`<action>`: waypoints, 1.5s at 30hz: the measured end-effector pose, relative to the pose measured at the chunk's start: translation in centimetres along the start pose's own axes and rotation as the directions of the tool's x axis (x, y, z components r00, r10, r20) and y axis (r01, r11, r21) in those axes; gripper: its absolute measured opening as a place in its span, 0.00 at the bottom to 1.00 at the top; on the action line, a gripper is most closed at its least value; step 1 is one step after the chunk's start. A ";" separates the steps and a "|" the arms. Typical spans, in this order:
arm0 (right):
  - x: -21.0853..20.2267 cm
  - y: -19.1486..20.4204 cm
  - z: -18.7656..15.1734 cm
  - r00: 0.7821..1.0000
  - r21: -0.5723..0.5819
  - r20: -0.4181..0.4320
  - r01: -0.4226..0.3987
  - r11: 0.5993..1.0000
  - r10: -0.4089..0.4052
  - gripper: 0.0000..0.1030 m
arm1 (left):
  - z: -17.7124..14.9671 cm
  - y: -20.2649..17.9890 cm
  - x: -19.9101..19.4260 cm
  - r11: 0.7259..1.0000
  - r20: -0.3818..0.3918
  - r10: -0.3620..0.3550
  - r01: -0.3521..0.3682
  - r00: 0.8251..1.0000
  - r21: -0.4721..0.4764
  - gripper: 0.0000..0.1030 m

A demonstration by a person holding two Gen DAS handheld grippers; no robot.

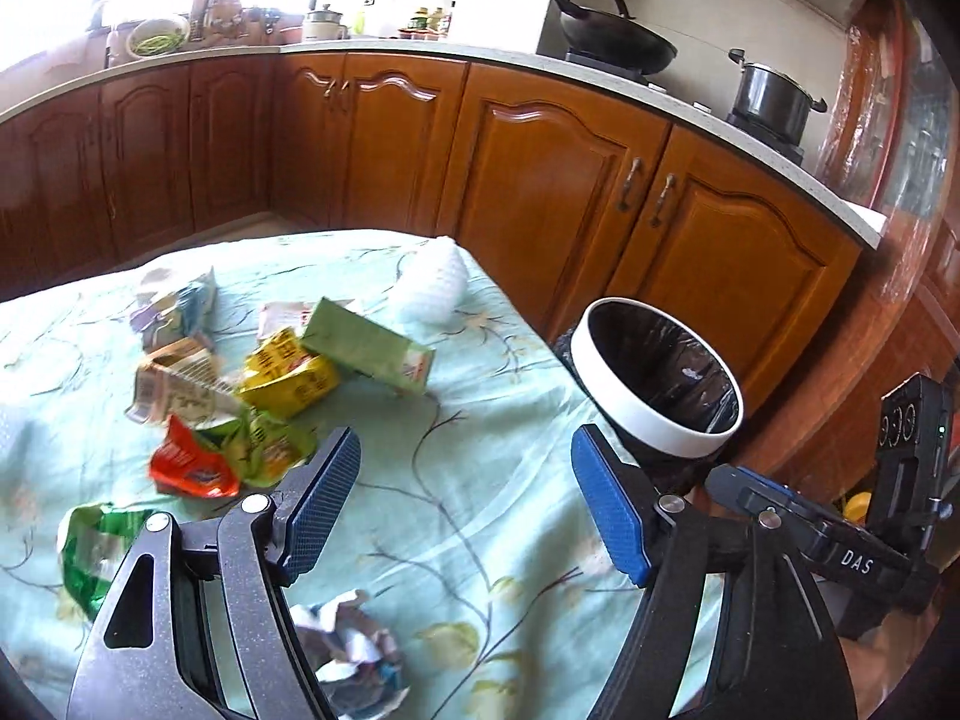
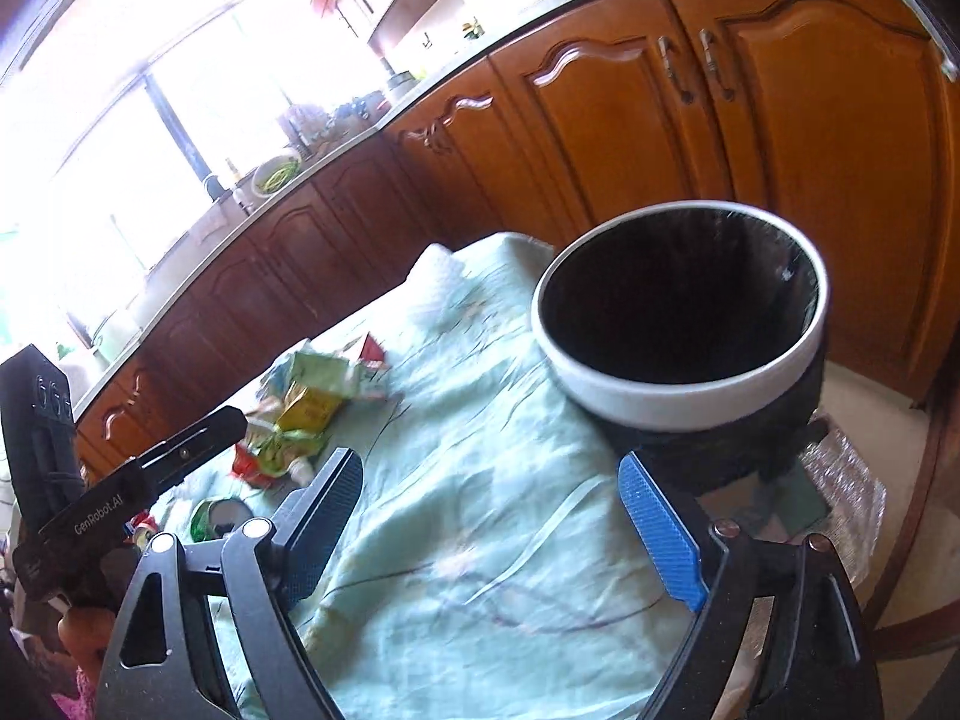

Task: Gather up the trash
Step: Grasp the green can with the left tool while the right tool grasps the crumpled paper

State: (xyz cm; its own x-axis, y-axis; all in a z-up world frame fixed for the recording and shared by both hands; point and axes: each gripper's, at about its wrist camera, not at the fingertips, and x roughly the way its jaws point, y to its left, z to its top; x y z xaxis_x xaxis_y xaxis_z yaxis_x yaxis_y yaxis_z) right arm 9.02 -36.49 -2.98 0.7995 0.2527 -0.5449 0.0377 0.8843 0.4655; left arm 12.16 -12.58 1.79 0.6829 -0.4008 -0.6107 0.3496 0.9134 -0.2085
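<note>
Glossy wooden cabinets point(image 1: 540, 180), soft wrinkled tablecloth point(image 1: 480, 540), crumpled shiny wrappers point(image 1: 198, 468), glossy black bin liner point(image 1: 666, 372).

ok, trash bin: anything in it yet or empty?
Looks empty. The trash bin shows only its dark liner in both wrist views; the very bottom is too dark to tell. The wrappers lie on the tablecloth.

L gripper point(image 1: 465, 510) & R gripper point(image 2: 513, 528) agape, empty

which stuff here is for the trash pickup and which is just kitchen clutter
Job: green carton, yellow carton, red wrapper, crumpled paper, bin.

Just around: wok, pot, bowl of greens.
</note>
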 end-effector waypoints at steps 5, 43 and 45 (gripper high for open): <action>0.9 2.4 -1.5 0.999 -0.030 -0.037 -0.035 0.999 0.034 0.86 | -1.6 3.5 -2.0 0.998 0.007 0.051 -0.050 0.999 -0.046 0.72; 10.6 15.5 -8.3 0.936 -0.211 -0.319 -0.223 0.952 0.148 0.47 | -6.1 18.8 -1.5 0.956 -0.155 0.177 -0.207 0.972 -0.207 0.36; 10.3 15.2 -8.0 0.937 -0.198 -0.313 -0.228 0.953 0.158 0.43 | -5.9 18.3 -1.6 0.962 -0.151 0.152 -0.181 0.977 -0.206 0.21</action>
State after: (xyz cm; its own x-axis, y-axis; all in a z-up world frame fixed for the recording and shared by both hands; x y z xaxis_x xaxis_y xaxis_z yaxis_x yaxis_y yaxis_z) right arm 13.04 -17.34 -7.11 0.5673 0.4996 -0.6547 -0.2648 0.8634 0.4295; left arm 13.66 5.20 -5.53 0.6233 -0.2422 -0.7436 0.0800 0.9656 -0.2475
